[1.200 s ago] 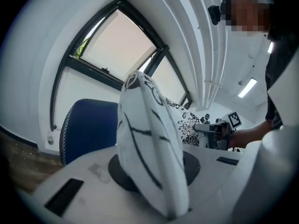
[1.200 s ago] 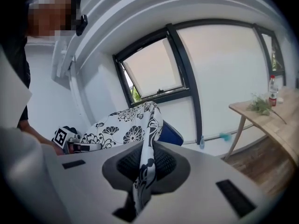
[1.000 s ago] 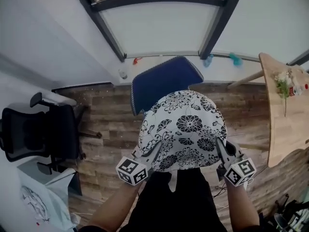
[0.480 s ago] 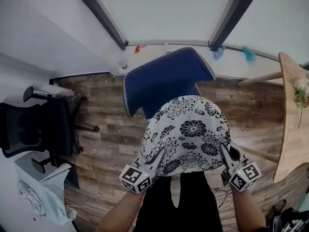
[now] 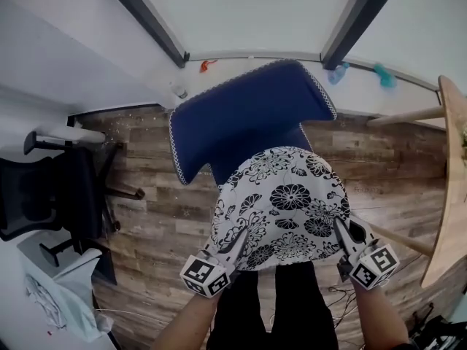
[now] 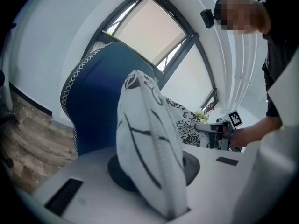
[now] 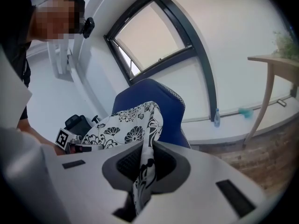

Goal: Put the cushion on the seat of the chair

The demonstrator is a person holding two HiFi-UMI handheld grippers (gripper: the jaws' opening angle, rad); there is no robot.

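A round white cushion (image 5: 286,204) with black flower print hangs in the air in front of a blue chair (image 5: 241,119) with white stitched edging. My left gripper (image 5: 235,243) is shut on the cushion's near left edge, and my right gripper (image 5: 341,233) is shut on its near right edge. In the left gripper view the cushion's rim (image 6: 147,143) stands pinched between the jaws, with the blue chair (image 6: 100,97) behind. In the right gripper view a fold of cushion (image 7: 145,167) runs through the jaws, and the blue chair back (image 7: 166,111) rises beyond. The seat is hidden under the cushion.
A black office chair (image 5: 51,195) stands at the left on the wooden floor (image 5: 157,217). A pale wooden table (image 5: 452,195) edges in at the right. White window sill (image 5: 241,68) with small items runs behind the blue chair. White bag (image 5: 62,294) sits low left.
The blue chair has grown larger and come nearer in the head view. The cushion and both grippers have moved towards it, still held the same way.
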